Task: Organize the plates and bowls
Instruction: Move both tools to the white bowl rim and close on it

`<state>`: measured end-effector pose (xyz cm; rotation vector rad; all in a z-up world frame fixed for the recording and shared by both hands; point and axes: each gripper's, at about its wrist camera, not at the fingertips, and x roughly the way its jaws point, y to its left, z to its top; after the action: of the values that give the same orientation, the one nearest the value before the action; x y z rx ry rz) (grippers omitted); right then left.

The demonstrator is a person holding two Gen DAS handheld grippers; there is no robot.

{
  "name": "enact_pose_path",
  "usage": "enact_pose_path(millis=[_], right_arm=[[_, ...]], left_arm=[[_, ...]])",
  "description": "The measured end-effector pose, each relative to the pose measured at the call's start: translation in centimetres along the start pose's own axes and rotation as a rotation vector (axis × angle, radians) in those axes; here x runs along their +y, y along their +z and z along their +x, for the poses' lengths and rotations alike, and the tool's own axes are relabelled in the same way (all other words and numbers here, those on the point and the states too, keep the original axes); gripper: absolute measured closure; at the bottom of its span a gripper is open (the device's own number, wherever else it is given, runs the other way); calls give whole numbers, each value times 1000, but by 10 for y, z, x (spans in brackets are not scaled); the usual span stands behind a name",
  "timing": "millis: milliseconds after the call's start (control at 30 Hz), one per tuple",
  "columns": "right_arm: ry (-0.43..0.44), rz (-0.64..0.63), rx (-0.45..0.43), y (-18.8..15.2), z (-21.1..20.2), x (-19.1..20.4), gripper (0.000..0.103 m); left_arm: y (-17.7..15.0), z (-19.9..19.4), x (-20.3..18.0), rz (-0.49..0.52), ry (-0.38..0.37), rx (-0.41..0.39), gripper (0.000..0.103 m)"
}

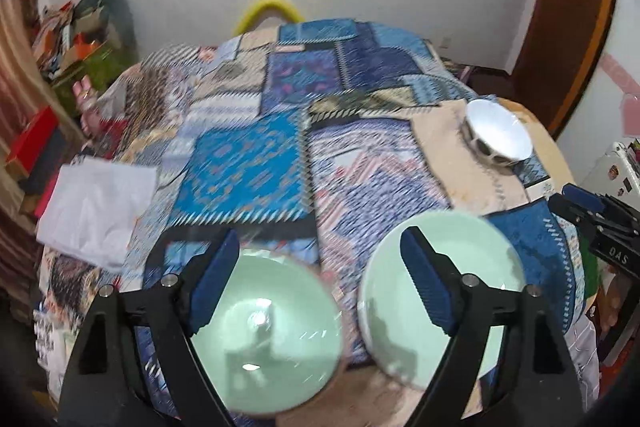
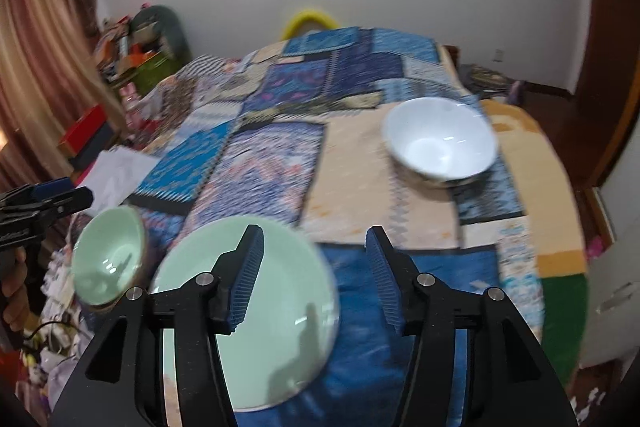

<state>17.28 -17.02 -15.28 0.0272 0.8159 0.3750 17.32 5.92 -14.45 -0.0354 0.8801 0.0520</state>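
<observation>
A pale green bowl [image 1: 264,331] and a pale green plate [image 1: 444,291] lie side by side on the patchwork cloth near the table's front edge. They also show in the right wrist view, the bowl [image 2: 108,259] at left and the plate [image 2: 256,311] under the left finger. A white bowl with a dark patterned outside [image 1: 500,131] [image 2: 440,143] sits farther back on the right. My left gripper [image 1: 320,267] is open and empty, above the gap between green bowl and plate. My right gripper [image 2: 316,271] is open and empty, over the plate's right edge.
The round table [image 2: 560,259] is covered by a blue patchwork cloth [image 1: 248,171]. A white sheet of paper [image 1: 96,203] lies at its left edge. Cluttered boxes [image 1: 76,39] and a curtain stand at the left. A wooden door [image 1: 568,27] is at the right.
</observation>
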Motion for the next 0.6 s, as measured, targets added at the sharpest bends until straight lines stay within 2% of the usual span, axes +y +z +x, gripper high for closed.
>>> enact_pose_path(millis=[233,467,600], right_arm=[[-93,62,-30,18,7,-53,53],[-184,131,-46,32,38,-99,53],[-183,181,-24,37,59,-119,54]], left_arm=[[29,33,-46,51,-70,14,19],[54,71,-80,94,-94,33,19],[62,94,-93,115,-101,57,19]])
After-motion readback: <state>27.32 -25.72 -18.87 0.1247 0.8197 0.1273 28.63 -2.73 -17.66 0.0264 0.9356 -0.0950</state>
